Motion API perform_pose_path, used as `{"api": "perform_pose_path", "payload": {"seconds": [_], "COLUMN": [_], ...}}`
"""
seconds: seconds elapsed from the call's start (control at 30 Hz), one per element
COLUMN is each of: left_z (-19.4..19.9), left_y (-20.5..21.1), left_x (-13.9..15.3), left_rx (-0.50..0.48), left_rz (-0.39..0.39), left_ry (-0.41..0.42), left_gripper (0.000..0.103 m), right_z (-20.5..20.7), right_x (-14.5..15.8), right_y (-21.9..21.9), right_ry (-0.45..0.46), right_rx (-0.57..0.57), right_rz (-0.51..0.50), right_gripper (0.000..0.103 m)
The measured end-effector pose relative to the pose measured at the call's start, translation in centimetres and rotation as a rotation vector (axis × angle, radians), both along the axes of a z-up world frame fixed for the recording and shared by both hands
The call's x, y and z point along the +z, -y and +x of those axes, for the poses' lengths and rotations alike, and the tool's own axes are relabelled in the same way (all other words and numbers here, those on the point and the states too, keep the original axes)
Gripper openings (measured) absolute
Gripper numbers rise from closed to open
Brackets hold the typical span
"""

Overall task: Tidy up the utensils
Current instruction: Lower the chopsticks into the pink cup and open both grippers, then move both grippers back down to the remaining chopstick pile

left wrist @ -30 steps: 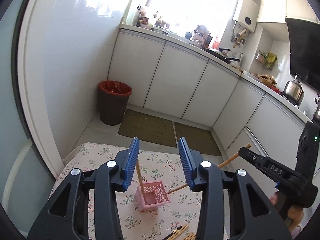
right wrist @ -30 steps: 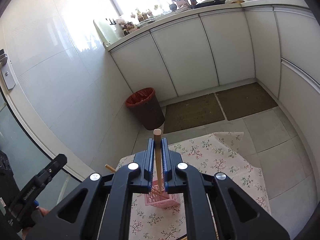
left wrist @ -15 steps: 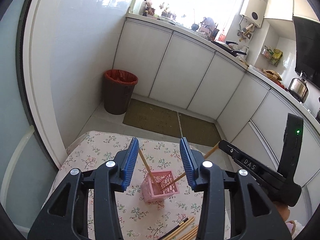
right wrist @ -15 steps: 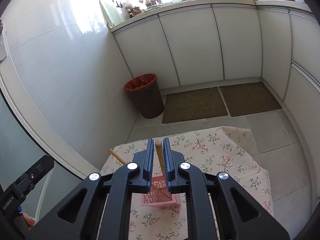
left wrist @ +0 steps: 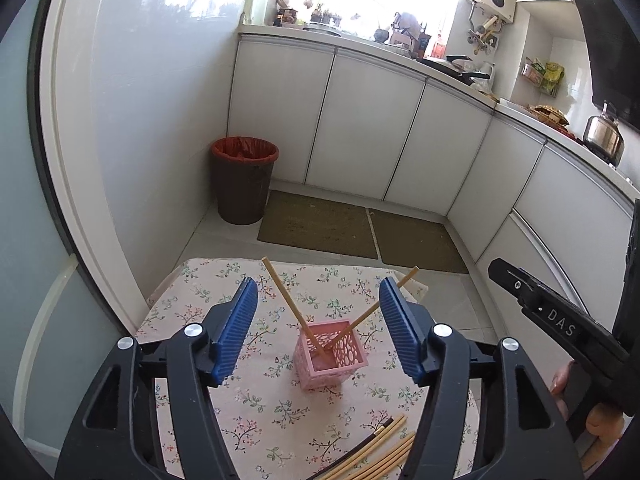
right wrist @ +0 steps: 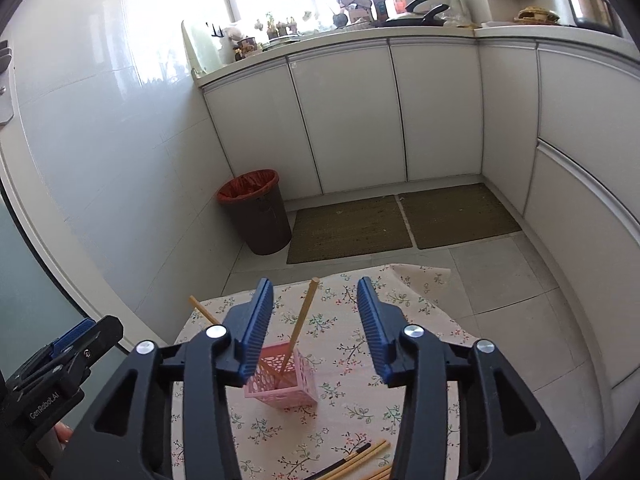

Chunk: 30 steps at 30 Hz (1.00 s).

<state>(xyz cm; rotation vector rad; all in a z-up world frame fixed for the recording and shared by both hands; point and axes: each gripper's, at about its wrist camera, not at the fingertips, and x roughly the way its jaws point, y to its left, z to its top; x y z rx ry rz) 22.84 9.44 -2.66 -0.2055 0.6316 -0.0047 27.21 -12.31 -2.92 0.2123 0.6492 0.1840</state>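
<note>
Chopsticks stand in the pink basket [left wrist: 331, 354] ahead of both your grippers: one [left wrist: 289, 303] leans away to the left, the other [left wrist: 378, 305] leans to the right, and their lower ends cross inside it. The basket sits upright on the floral-clothed counter [left wrist: 200, 304], below and beyond your jaws.

Your left gripper [left wrist: 318, 330] has its jaws apart, and they have just been opening. In the left wrist view the basket and both sticks show through the gap, but the blue pads [left wrist: 236, 330] touch neither stick. Your right gripper [right wrist: 316, 330] also has its jaws apart, having just been opening; the right-leaning chopstick [right wrist: 302, 318] stands free in the gap, clear of both pads [right wrist: 256, 326]. The other stick's top [right wrist: 202, 310] pokes out just left of the right gripper's left jaw.

Nearer to you than the basket, under the right jaw of the left gripper, a loose bundle of chopsticks [left wrist: 380, 454] lies flat on the cloth, one dark among the pale ones. Beyond the counter, on the floor, a brown bin [left wrist: 244, 180] with a red liner stands against the wall.
</note>
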Motion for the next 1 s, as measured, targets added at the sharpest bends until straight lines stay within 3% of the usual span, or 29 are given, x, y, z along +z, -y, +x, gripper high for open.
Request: {"api": "perform_pose_path", "payload": {"seconds": [0.03,0.13,0.33,0.47,0.63,0.77,0.87,1.0], "left_z": [-0.1,-0.4,-1.6,-2.7,-3.7,-3.9,-3.2,-1.7], "left_y": [0.2,0.7,1.6,2.1,2.9,3.2,3.8,5.3], "left_x": [0.0,0.1,0.5,0.8,0.8,-0.1,-1.5,-5.1], "left_rx": [-0.001,0.003,0.003,0.002,-0.006,-0.018,-0.056,-0.142], "left_rz": [0.006,0.016,0.027,0.035,0.046,0.047,0.049,0.071], "left_ry": [-0.003,0.000,0.012,0.027,0.035,0.010,-0.052,-0.199], "left_gripper": [0.063,0.074,0.084,0.093,0.096,0.096,0.096,0.096], "right_z": [-0.5,-1.9,-4.4,-5.9,-8.0,-9.0,-9.6,-11.2], "right_x": [0.0,0.2,0.4,0.2,-0.1,-1.1,-2.4,-5.9], "right_y": [0.4,1.5,2.6,2.7,3.5,4.6,5.5,7.3], "right_ry": [0.008,0.033,0.062,0.072,0.091,0.050,-0.004,-0.102], "right_rx": [-0.012,-0.049,-0.112,-0.140,-0.191,-0.216,-0.212,-0.224], "right_rz": [0.006,0.001,-0.058,-0.111,-0.122,-0.103,-0.076,-0.050], "right_gripper": [0.062,0.071,0.089,0.094,0.096,0.096,0.096,0.096]}}
